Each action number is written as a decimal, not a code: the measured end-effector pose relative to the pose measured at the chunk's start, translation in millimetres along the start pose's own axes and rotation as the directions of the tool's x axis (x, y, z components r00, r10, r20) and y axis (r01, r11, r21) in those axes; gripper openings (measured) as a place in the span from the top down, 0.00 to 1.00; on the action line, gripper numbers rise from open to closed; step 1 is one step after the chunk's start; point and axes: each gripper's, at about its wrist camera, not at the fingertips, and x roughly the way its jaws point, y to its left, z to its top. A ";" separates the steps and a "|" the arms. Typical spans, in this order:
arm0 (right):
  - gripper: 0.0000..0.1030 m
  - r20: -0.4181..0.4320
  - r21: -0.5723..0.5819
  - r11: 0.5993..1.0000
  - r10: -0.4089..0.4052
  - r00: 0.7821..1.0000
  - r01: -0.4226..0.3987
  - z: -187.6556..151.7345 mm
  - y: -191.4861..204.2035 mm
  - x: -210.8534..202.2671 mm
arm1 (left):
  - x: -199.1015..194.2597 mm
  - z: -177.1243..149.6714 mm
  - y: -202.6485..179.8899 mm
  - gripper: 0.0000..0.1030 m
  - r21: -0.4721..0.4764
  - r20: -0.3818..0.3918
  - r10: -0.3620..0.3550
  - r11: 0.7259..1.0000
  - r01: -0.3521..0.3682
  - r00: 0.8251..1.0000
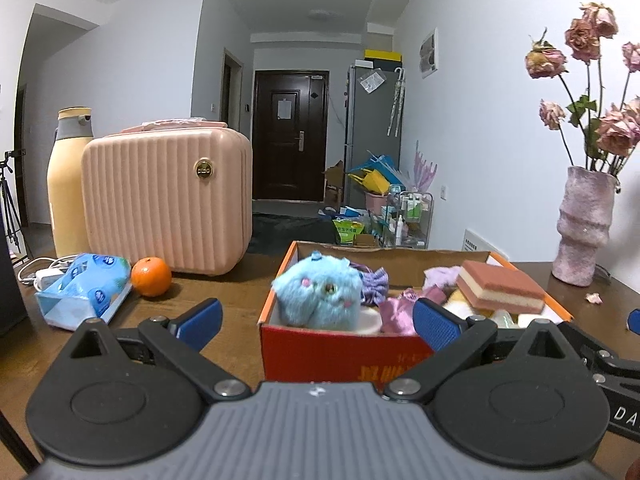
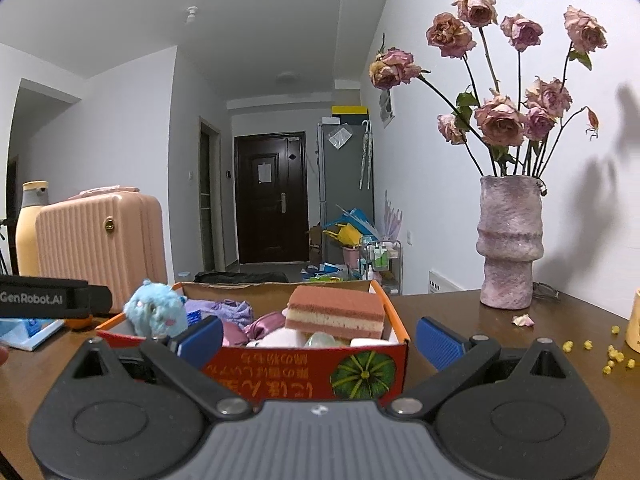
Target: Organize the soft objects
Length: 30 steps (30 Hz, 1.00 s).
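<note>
Both grippers, left (image 1: 316, 320) and right (image 2: 320, 338), are held spread and empty before the box (image 2: 280, 368). The sponge (image 2: 335, 314), perched high, could be toppled by a careless reach.

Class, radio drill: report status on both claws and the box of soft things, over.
Left claw open, empty. Right claw open, empty. Blue plush and layered sponge sit in the orange box. Nothing in the way, over.

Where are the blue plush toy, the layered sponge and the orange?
blue plush toy (image 1: 320, 294), left wrist view, middle of its furry face.
layered sponge (image 2: 336, 312), right wrist view, its striped front side.
orange (image 1: 151, 277), left wrist view, centre of the peel.
</note>
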 end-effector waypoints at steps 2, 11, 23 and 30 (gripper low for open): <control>0.00 -0.004 0.004 1.000 0.004 1.000 -0.004 -1.4 -0.2 -10.6 | -9.4 -3.1 1.0 0.00 0.001 -0.007 -0.012 1.000 0.012 1.000; 0.00 -0.032 0.004 1.000 0.018 0.999 -0.018 -5.8 -2.4 -58.6 | -58.0 -17.4 4.7 0.00 0.021 -0.014 -0.050 0.999 0.050 0.999; 0.00 -0.089 0.000 1.000 0.025 0.996 -0.025 -20.7 -2.3 -123.5 | -121.5 -46.9 7.8 0.00 0.069 -0.064 -0.102 0.992 0.107 0.993; 0.00 -0.102 -0.009 1.000 0.028 0.994 -0.029 -17.4 1.0 -169.8 | -166.5 -58.9 12.3 0.00 0.099 -0.051 -0.130 0.986 0.134 0.990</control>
